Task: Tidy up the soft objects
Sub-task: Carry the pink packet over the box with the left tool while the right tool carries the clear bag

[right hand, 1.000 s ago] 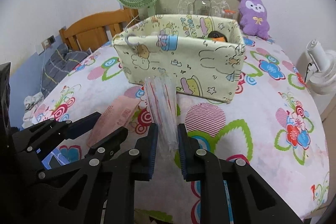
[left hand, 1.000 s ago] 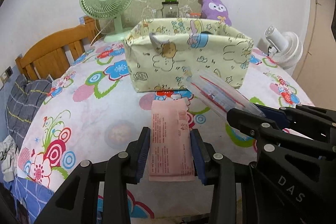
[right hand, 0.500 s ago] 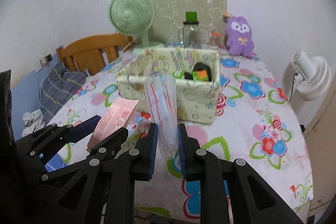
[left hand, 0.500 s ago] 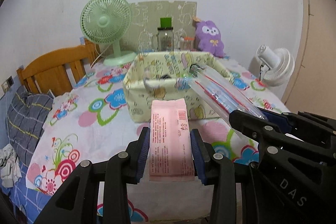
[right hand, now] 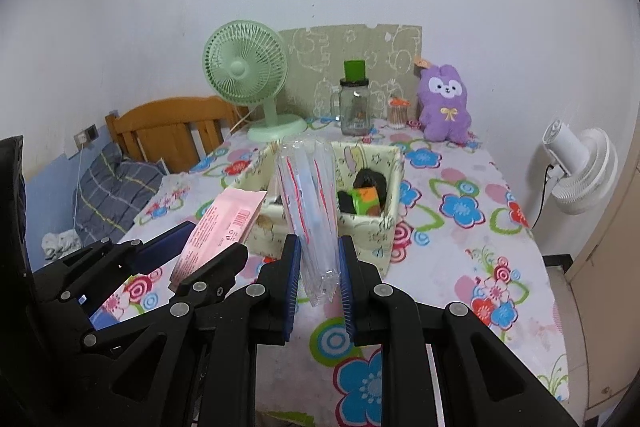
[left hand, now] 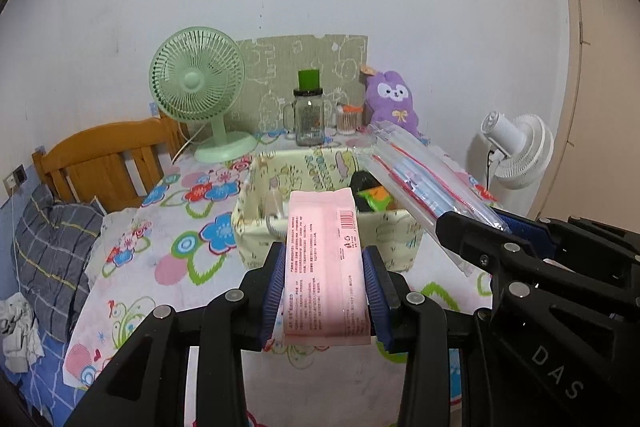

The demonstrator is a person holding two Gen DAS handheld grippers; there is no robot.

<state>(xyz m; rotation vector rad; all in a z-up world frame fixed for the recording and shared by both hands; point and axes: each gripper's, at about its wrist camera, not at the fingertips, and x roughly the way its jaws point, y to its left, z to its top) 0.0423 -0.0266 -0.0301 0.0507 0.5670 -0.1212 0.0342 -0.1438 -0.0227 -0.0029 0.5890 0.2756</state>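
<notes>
While the left tongs (left hand: 325,291) clamp a pink packet (left hand: 326,263), the right tongs (right hand: 319,283) clamp a clear bag (right hand: 310,211), hiding part of the box (right hand: 376,227).

Place: a lived-in bedroom in a home.
Bed: wooden headboard (right hand: 172,131) against the white wall, grey plaid bedding (right hand: 114,193) below it.
Table: flower-print tablecloth (right hand: 460,227), a cartoon-print fabric storage box (right hand: 376,227) on it.
Household items: green desk fan (left hand: 198,95), white fan (right hand: 580,173), glass jar mug (right hand: 354,109).
Toy: purple plush bunny (right hand: 444,103) by the wall.
</notes>
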